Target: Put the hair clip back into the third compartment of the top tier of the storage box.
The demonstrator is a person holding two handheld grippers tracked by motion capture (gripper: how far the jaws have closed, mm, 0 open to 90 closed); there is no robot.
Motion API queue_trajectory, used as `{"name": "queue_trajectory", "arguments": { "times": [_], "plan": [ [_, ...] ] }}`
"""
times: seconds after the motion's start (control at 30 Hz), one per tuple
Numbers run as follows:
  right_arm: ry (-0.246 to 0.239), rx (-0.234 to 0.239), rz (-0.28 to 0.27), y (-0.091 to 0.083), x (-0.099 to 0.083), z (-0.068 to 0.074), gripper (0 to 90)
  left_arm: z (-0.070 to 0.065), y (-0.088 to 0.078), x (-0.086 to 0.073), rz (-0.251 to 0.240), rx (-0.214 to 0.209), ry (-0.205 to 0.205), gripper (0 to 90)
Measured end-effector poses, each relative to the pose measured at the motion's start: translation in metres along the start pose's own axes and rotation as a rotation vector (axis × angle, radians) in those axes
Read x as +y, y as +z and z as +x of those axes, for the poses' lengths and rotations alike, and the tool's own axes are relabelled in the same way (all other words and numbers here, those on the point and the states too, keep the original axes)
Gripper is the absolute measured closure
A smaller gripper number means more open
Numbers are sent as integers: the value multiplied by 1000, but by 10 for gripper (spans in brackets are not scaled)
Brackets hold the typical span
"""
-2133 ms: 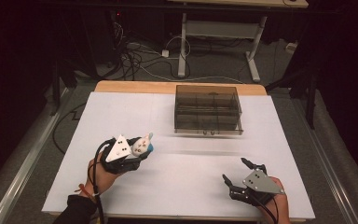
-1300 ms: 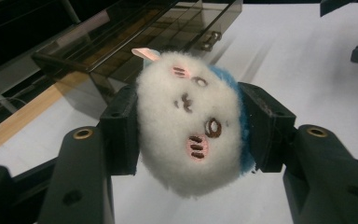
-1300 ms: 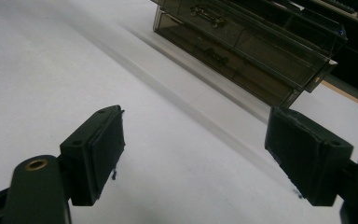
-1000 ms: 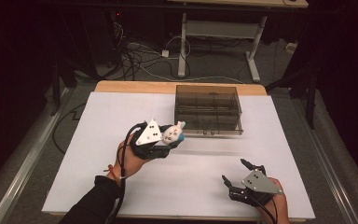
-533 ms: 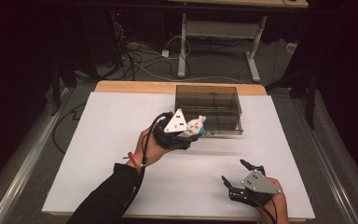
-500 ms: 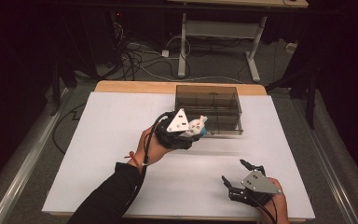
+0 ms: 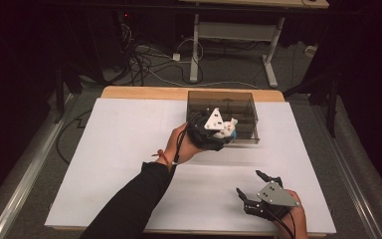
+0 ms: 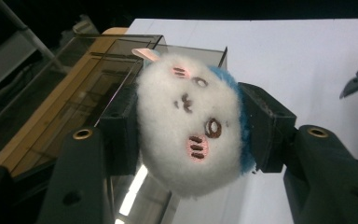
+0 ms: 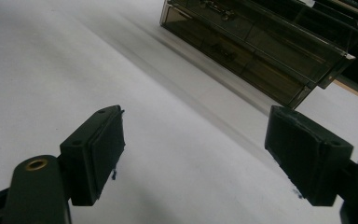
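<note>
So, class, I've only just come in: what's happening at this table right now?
A person works at a white table with tongs in each hand. The left tongs are clamped on a small white plush toy with a stitched face and a blue back, held at the front of a smoky transparent drawer box. The right tongs rest near the table's front edge, jaws wide apart with nothing between them.

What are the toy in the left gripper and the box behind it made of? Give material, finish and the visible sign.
Toy: looks like plush fabric, a fuzzy white pile with stitched face marks and a blue patch.
Box: probably smoked clear plastic, glossy; the compartments inside show through its walls, and its edges catch the light.
</note>
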State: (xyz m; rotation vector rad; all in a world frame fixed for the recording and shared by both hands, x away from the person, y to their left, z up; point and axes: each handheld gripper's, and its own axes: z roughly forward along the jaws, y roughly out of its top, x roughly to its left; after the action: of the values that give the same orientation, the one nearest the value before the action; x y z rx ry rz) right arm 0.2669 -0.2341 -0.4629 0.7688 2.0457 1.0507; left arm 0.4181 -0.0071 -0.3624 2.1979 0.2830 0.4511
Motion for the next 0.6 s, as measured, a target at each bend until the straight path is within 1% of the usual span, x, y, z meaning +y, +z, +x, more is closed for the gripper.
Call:
{"name": "queue_trajectory", "arguments": {
  "times": [0.03,0.07,0.13,0.17,0.2,0.23,0.27,0.3,0.33,0.37,0.43,0.6],
  "plan": [
    [-2,-1,-1,0,0,0,197,1,4,2,2,-7,-5,427],
    [-3,0,-2,0,0,0,197,3,11,7,10,-5,-3,426],
    [-3,0,-4,0,0,0,197,5,18,12,17,-7,-9,426],
    [-4,0,-4,0,-1,-1,197,5,18,12,17,-7,-9,426],
    [-6,-1,-3,0,-1,-1,197,5,23,14,22,-12,-14,426],
    [-4,-2,-2,0,-1,-1,197,5,31,18,36,-11,-8,426],
    [0,-1,-3,0,-1,-2,197,5,35,20,40,-9,-12,426],
    [0,-2,-2,0,-1,-2,197,5,35,20,40,-9,-12,425],
    [-1,-2,-1,0,-1,-2,197,4,42,23,47,-13,-13,425],
    [-1,-2,-1,0,-2,-2,197,4,44,25,51,-18,-11,425],
    [2,-3,-2,0,-2,-2,197,2,50,28,59,-9,-5,425],
    [1,0,1,0,-2,-2,197,1,60,34,77,-2,-12,424]
  ]
}}
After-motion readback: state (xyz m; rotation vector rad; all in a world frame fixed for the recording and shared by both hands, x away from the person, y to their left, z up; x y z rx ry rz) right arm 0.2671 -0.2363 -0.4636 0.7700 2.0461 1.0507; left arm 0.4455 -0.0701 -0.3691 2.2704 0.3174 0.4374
